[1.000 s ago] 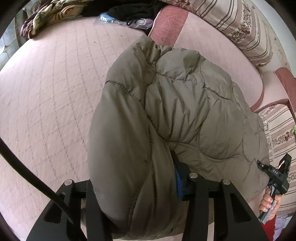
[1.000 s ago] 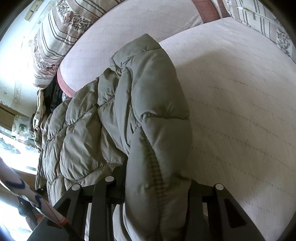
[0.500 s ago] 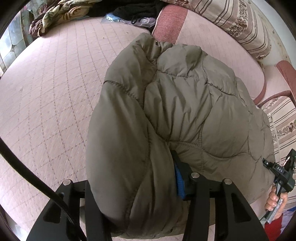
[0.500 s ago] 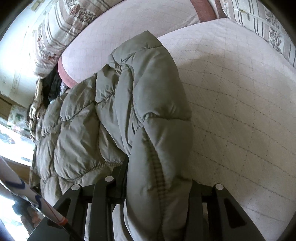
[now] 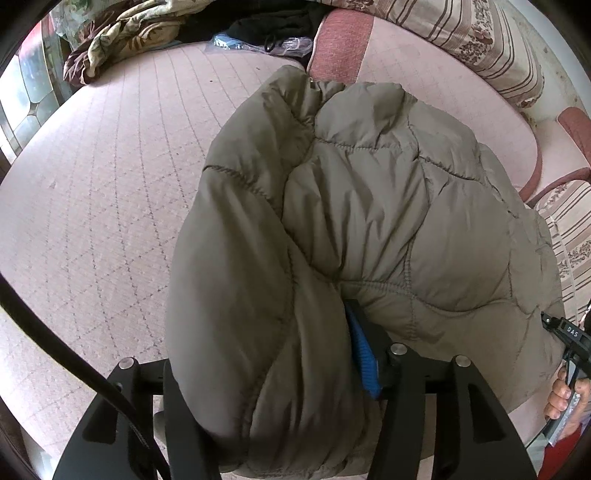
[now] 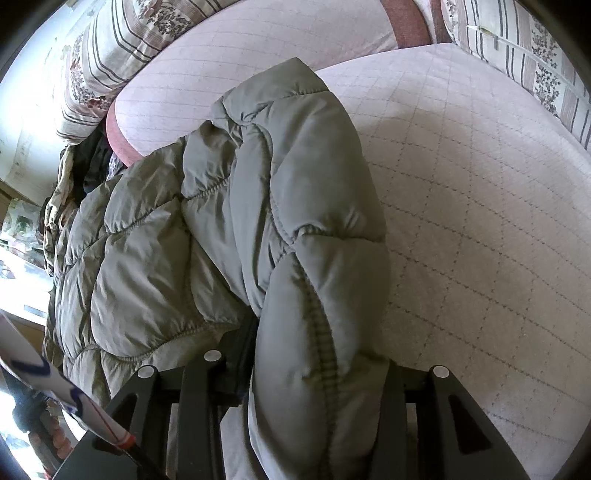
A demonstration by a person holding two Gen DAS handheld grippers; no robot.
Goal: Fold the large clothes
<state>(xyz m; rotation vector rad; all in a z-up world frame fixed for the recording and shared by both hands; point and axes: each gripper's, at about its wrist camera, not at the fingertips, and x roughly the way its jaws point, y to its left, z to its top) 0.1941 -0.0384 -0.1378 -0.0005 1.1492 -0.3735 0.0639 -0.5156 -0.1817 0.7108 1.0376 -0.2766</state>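
An olive-grey quilted puffer jacket hangs between my two grippers above a pink quilted sofa seat. My left gripper is shut on a thick fold at the jacket's left end; its blue pad shows on the right finger. My right gripper is shut on a padded edge of the jacket. The right gripper's body and the hand holding it show at the far right of the left wrist view. Both sets of fingertips are buried in the fabric.
Striped floral cushions line the sofa back. A patterned blanket, black clothes and a clear plastic bag lie at the far end of the seat. In the right wrist view the seat stretches to the right.
Both grippers have lifted and drawn back slightly with the jacket; more of the sofa seat and far clutter shows. The grips have not changed.
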